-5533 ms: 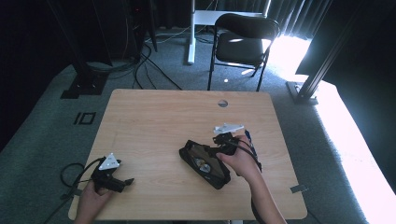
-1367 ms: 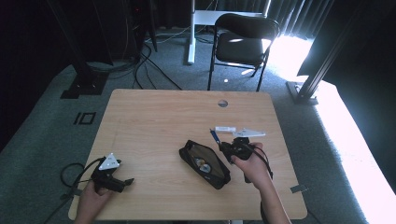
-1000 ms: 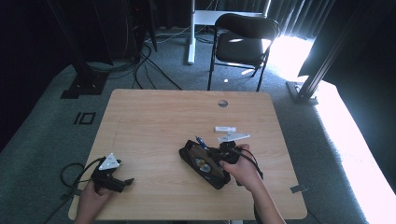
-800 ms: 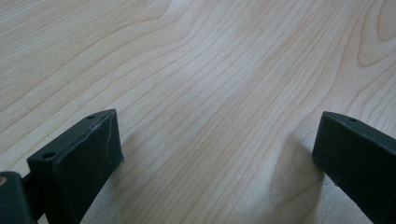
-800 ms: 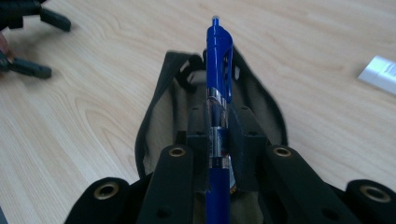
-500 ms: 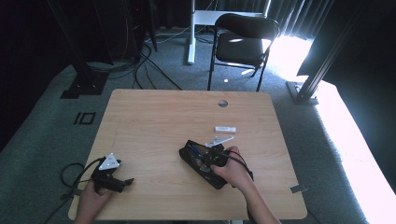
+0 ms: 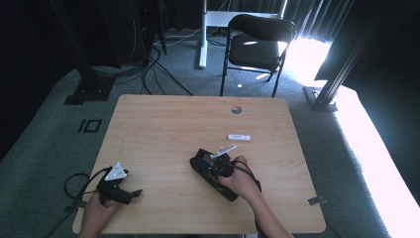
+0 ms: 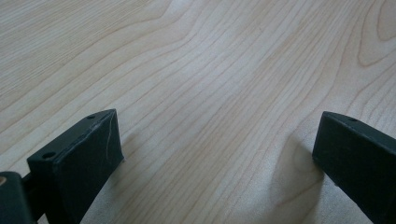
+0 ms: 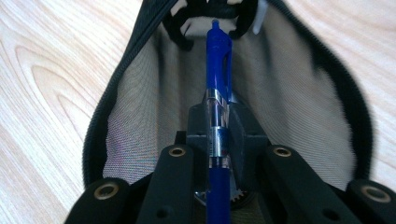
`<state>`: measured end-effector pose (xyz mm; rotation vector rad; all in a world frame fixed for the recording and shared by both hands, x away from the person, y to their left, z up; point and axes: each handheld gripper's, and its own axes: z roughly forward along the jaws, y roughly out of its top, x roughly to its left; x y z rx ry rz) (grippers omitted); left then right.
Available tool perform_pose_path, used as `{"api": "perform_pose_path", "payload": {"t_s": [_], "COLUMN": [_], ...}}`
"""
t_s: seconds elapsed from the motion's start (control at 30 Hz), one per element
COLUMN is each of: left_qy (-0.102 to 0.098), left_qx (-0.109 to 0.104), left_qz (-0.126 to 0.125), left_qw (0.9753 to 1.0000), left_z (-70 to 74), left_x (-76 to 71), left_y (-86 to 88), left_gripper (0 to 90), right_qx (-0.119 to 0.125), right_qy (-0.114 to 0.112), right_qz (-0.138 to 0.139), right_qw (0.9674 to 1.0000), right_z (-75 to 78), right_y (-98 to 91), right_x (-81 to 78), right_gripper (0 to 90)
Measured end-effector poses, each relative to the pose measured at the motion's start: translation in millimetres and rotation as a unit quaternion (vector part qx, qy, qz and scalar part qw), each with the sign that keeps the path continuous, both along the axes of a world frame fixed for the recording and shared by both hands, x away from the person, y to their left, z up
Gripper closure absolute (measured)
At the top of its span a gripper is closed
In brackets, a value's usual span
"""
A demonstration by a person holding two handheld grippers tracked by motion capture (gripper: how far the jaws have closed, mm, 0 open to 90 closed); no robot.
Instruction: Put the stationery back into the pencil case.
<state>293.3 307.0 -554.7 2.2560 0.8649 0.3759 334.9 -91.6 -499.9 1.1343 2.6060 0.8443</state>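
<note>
Wooden table (image 7: 163,129), right tool (image 9: 218,122) pinching blue pen (image 9: 218,70) inside pouch (image 9: 299,93), left tool (image 8: 212,154) wide

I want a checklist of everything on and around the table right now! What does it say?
Surface: wooden table, bare grain under the left tool.
Job's things: blue pen over the open black pencil case.
Clutter: small white stick lying apart from the case.
Grippers: left tool open, resting on the table; right tool shut on the pen.
Cables: black cable trailing from the left tool; more on the floor.
Surroundings: black chair, grey carpet, dark curtains.
</note>
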Motion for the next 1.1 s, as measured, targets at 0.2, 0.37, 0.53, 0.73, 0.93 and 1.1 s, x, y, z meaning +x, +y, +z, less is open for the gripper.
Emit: {"api": "perform_pose_path", "payload": {"t_s": [0.2, 0.37, 0.53, 0.73, 0.93, 1.1], "left_qy": [0.000, 0.000, 0.000, 0.000, 0.000, 0.000], "left_qx": [0.000, 0.000, -0.001, -0.001, -0.001, -0.001], "left_qz": [0.000, 0.000, 0.000, 0.000, 0.000, 0.001], "left_qw": [1.0000, 1.0000, 1.0000, 1.0000, 1.0000, 1.0000], "left_z": [0.0, 0.0, -0.1, -0.1, -0.1, -0.1], "left_x": [0.0, 0.0, 0.0, 0.0, 0.0, 0.0], "left_y": [0.0, 0.0, -0.1, -0.1, -0.1, -0.2], "left_gripper": [1.5, 1.5, 1.5, 1.5, 1.5, 1.5], "right_qx": [-0.010, -0.018, -0.014, 0.026, 0.073, 0.075], "right_qy": [0.007, 0.014, 0.013, -0.011, -0.044, -0.063], "right_qz": [0.002, 0.004, 0.005, -0.004, -0.021, -0.058], "right_qw": [0.9999, 0.9997, 0.9998, 0.9996, 0.9961, 0.9935], "right_z": [-6.2, -7.4, -4.8, 17.3, 41.9, 50.3], "right_y": [6.2, 8.1, 6.6, -7.6, -32.3, -62.3], "right_x": [3.6, 5.5, 4.5, 0.2, -3.1, 6.4], "right_gripper": [79.1, 77.6, 73.4, 72.9, 72.4, 72.8]}}
